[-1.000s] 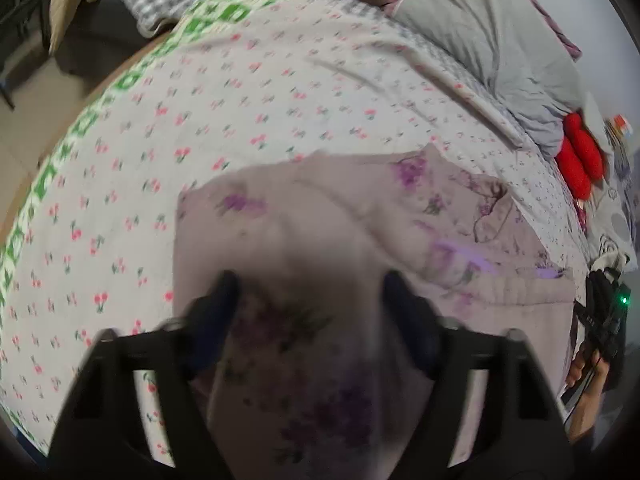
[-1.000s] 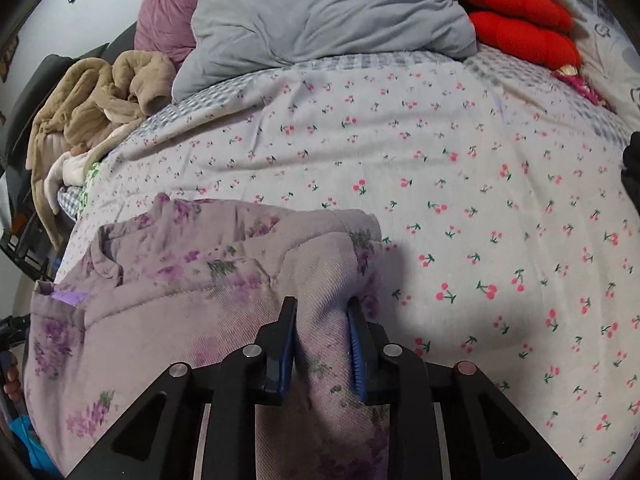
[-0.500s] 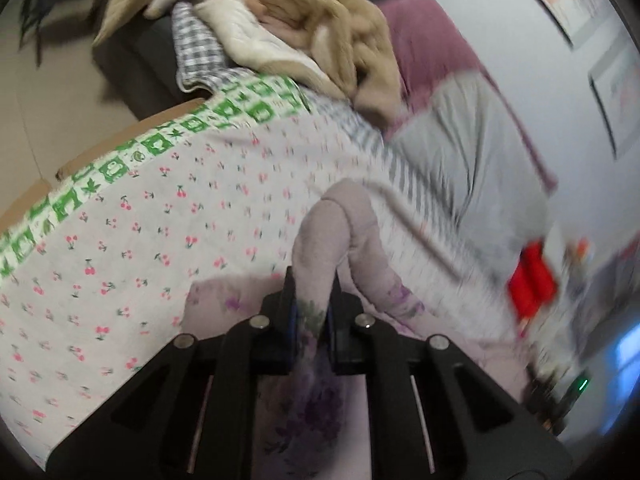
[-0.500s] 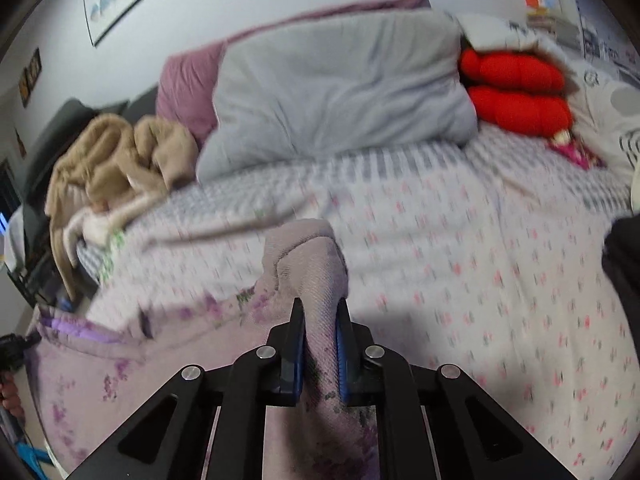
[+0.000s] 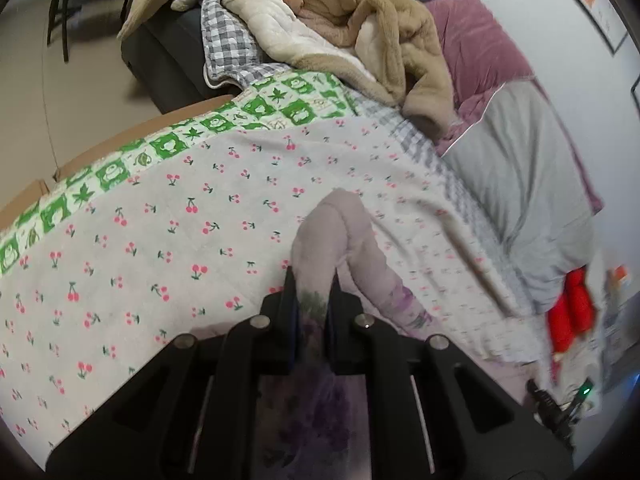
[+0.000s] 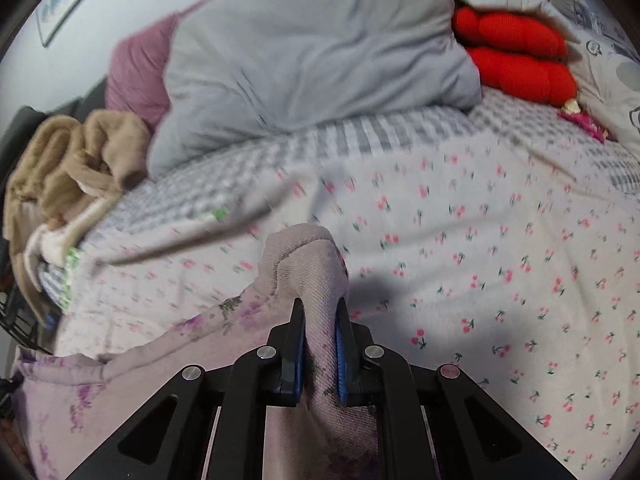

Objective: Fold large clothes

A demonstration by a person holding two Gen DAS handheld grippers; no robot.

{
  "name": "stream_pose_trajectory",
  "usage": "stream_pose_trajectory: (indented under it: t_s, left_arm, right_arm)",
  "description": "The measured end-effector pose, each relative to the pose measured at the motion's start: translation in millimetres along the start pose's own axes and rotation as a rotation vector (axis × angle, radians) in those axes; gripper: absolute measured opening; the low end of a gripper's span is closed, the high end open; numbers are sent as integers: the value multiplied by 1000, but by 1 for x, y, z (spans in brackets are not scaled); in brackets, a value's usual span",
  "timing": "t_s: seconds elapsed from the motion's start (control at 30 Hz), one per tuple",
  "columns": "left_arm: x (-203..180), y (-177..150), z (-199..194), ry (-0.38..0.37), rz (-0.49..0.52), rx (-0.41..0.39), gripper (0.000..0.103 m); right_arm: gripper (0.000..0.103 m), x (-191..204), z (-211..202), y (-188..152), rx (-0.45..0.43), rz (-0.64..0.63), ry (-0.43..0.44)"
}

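The pale lilac cotton garment with purple flower print (image 6: 132, 368) is held up off the cherry-print white bedsheet (image 6: 500, 272) at two points, and its slack body hangs and trails toward the near edge of the bed. In the right wrist view a bunched hump of it (image 6: 308, 264) rises just beyond the right gripper (image 6: 320, 312), whose blue-padded fingers (image 6: 341, 344) are clamped on the cloth. In the left wrist view the left gripper (image 5: 312, 284) is likewise closed on a rounded fold of the same fabric (image 5: 332, 224).

This looks like the carry stage of a fold: one edge pinched at both ends, lifted, ready to be brought over the rest. The next move probably calls for keeping both grips level and the edge taut between them, then laying it down squarely before letting go.

The garment's long axis seems to run left to right across the near side of the bed, between the two grips; which end is collar or hem I cannot tell.

Farther off lie a grey quilted duvet (image 6: 312, 64), a red knitted cushion (image 6: 520, 56) at far right, and a heap of tan fleece clothing (image 5: 380, 12) at far left.
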State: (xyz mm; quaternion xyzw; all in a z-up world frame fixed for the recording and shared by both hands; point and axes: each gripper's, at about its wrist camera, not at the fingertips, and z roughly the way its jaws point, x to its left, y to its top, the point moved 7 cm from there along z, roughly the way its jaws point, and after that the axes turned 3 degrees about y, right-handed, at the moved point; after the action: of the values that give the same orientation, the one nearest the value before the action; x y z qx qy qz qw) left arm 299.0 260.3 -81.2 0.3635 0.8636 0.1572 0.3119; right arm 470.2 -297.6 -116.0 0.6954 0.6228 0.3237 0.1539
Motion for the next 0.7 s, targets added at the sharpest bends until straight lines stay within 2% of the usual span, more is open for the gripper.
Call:
stream_pose_trajectory:
  t_s: [0.1,0.17,0.27,0.47,0.63,0.67,0.7]
  left_arm:
    - [1,-5,16,75,36,-3,13]
    - [7,-15,36,145,51,35,13]
    - [14,-28,59,196,44,75,14]
    - [11,-36,64,267,100,37,20]
    - [10,-35,61,277,114,43,30]
    - [9,-34,60,281,117,42,32]
    - [8,-34,58,282,119,39,34]
  right_arm:
    - [11,0,16,2,10,-7,-9]
    - [11,1,28,-2,31,-27,-29]
    - [11,-2,51,-15,70,-51,-59]
    - [13,-12,66,-26,93,-30,-66]
    - [23,-17,67,-29,98,-9,-67]
    - [27,-20,67,-29,100,14,-58]
    - [36,-22,66,-29,100,30,-47]
